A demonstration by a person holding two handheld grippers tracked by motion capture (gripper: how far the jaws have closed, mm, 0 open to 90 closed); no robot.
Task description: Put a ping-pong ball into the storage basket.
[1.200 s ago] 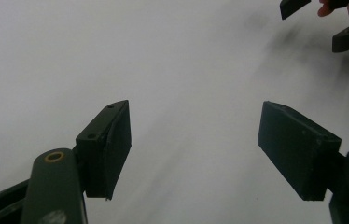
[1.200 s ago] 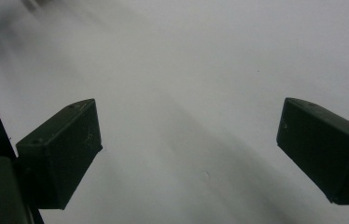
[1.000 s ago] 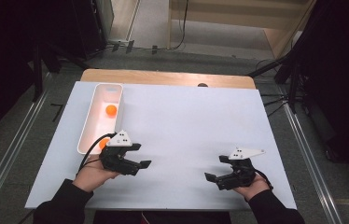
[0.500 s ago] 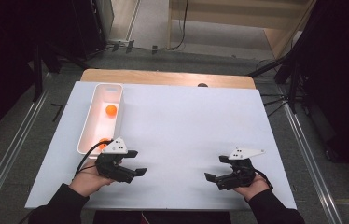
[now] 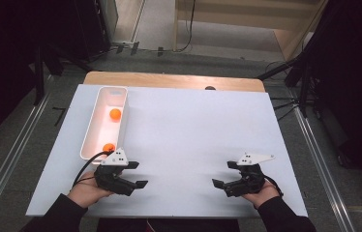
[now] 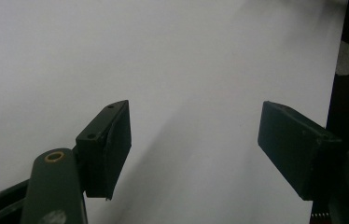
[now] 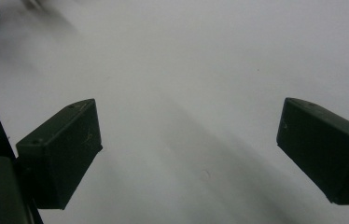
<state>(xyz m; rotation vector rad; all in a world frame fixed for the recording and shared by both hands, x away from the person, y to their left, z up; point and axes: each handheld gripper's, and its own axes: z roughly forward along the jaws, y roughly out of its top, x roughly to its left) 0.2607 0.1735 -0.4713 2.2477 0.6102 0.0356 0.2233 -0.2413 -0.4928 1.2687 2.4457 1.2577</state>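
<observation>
A white oblong tray (image 5: pixel 122 110) lies on the left of the white table (image 5: pixel 193 130). Two orange balls are in it, one in the middle (image 5: pixel 115 114) and one at its near end (image 5: pixel 108 147). My left gripper (image 5: pixel 138 175) rests in a hand just in front of the tray's near end, pointing right, open with nothing between its jaws. In the left gripper view its jaws (image 6: pixel 193 140) frame bare white tabletop. My right gripper (image 5: pixel 223 175) sits at the near right, pointing left, open and empty. In the right gripper view (image 7: pixel 189 135) there is bare table between its jaws.
A brown wooden strip (image 5: pixel 169 80) runs along the table's far edge, with a small dark round thing (image 5: pixel 210 88) on it. Dark stands and cables stand on the floor around the table. Both forearms come in over the near edge.
My left gripper has drawn back from the tray's near end toward the near edge and sunk a little, uncovering the nearer ball. The right gripper has stayed put.
</observation>
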